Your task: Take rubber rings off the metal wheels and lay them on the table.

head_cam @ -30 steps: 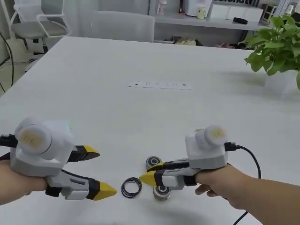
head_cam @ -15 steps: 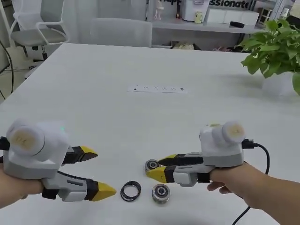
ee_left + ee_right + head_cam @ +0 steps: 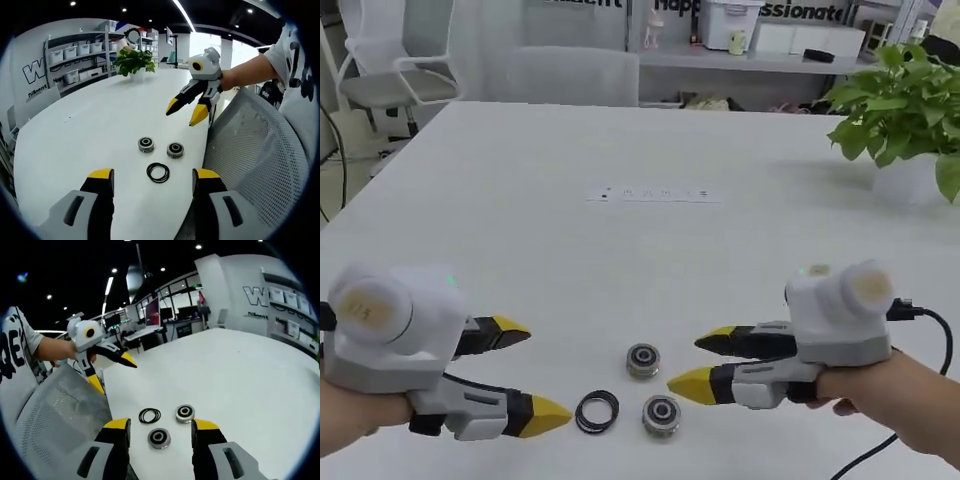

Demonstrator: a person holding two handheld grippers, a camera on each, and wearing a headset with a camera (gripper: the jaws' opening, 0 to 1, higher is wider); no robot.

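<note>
Head view: rubber rings (image 3: 597, 411) beside metal wheels (image 3: 661, 414) near front table (image 3: 620, 270) edge

an office or showroom: long white table (image 3: 620, 150), mesh chairs (image 3: 395, 60), shelves of boxes (image 3: 75, 60), potted plant (image 3: 895, 100).

On the white table (image 3: 620, 270) we find thin black rubber rings (image 3: 597, 411) just left of the nearer round metal wheel (image 3: 661, 414), the farther metal wheel (image 3: 642, 360) just behind. All lie between our left gripper (image 3: 545, 370) and right gripper (image 3: 686, 363).

The left tool (image 3: 542, 372) and right tool (image 3: 686, 363) are white with black, yellow-tipped jaws.
</note>
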